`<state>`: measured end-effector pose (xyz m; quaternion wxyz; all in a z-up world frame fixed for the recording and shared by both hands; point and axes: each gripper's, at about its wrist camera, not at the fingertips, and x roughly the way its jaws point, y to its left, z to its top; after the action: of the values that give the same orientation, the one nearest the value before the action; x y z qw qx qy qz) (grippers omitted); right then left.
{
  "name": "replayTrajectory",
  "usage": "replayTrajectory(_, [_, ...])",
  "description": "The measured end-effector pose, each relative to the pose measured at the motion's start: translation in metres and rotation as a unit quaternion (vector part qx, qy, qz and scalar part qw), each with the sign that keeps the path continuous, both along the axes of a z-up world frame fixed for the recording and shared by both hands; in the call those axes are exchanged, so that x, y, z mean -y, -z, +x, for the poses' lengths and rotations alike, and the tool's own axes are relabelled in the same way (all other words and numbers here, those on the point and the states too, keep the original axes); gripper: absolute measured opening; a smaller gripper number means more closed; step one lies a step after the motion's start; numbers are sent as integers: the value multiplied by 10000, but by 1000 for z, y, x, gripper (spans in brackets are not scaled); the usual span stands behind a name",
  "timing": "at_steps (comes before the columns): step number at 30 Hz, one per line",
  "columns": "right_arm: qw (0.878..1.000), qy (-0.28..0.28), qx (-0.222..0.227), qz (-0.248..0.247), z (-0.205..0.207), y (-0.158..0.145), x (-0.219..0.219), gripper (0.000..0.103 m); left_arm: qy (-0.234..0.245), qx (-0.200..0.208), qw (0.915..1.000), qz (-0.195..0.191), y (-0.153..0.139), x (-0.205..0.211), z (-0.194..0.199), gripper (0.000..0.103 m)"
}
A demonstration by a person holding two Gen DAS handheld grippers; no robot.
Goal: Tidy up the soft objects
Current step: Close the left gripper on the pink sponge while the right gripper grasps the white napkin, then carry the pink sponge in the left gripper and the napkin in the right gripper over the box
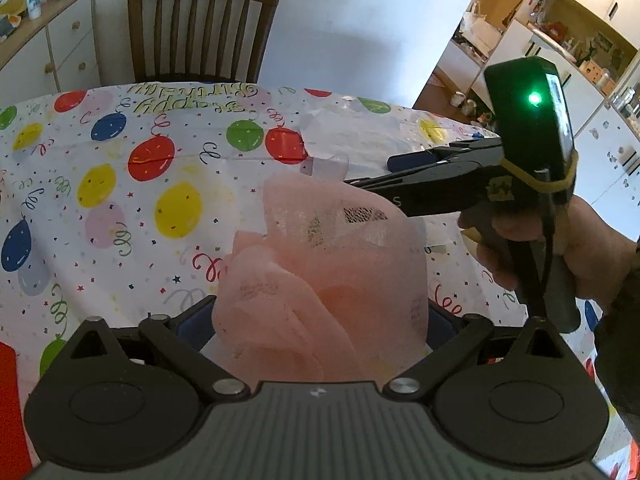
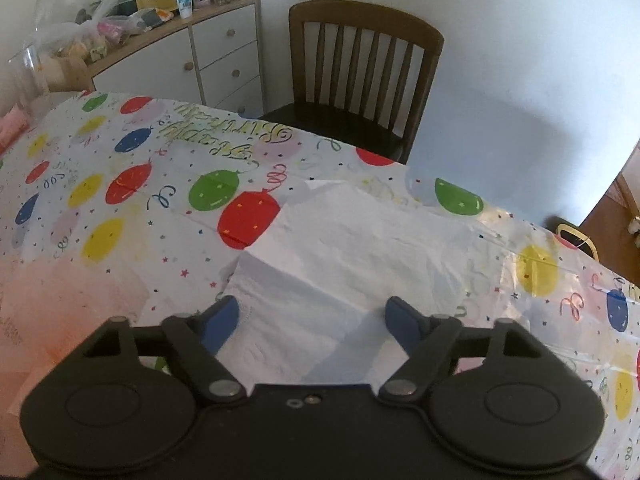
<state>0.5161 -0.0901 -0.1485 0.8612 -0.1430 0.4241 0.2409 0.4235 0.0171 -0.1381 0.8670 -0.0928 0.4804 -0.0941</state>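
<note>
A crumpled pink gauzy sheet (image 1: 320, 264) stands bunched on the balloon-print tablecloth (image 1: 120, 184), and it fills the gap between the blue fingers (image 1: 192, 326) of my left gripper (image 1: 320, 320). Those jaws stand wide and I see no pad pressing into it. The pink sheet also shows at the left edge of the right wrist view (image 2: 60, 300). A flat white tissue sheet (image 2: 360, 240) lies beyond it. My right gripper (image 2: 314, 320) hovers open over the white sheet's near edge, its blue fingers (image 2: 224, 320) apart. In the left wrist view a hand holds that right gripper (image 1: 372, 172) from the right.
A wooden chair (image 2: 360, 80) stands at the far side of the table. A white sideboard (image 2: 200, 60) with bags and bottles on top is at the far left. Kitchen shelves (image 1: 560, 40) lie beyond the table's right edge. Something red (image 1: 8, 400) sits at the near left.
</note>
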Motion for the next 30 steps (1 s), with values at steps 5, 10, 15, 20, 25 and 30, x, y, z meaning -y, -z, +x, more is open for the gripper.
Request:
replayTrajectory(5, [10000,29,78,14,-4,-3,4,48,-62,-57,10000,25,4,1,3,75])
replayTrajectory(10, [9997,-30,193,-128,-12,-5,3,3,-147,-12,9999,86,3,1,2,52])
replayTrajectory(15, [9988,30,451,-160,-22,-9,3,0,-269,103,9995,110,-1,-1,-3,34])
replayTrajectory(20, [9979,144,601,210,-34,-25,12,0,-405,272,9987,150,-8,-6,-10,30])
replayTrajectory(25, [9963,197,701,451,-52,-45,24,0,-532,383,9977,169,-20,-13,-19,28])
replayTrajectory(30, [9940,314,762,720,-69,-68,35,0,-677,533,9961,203,-37,-20,-29,20])
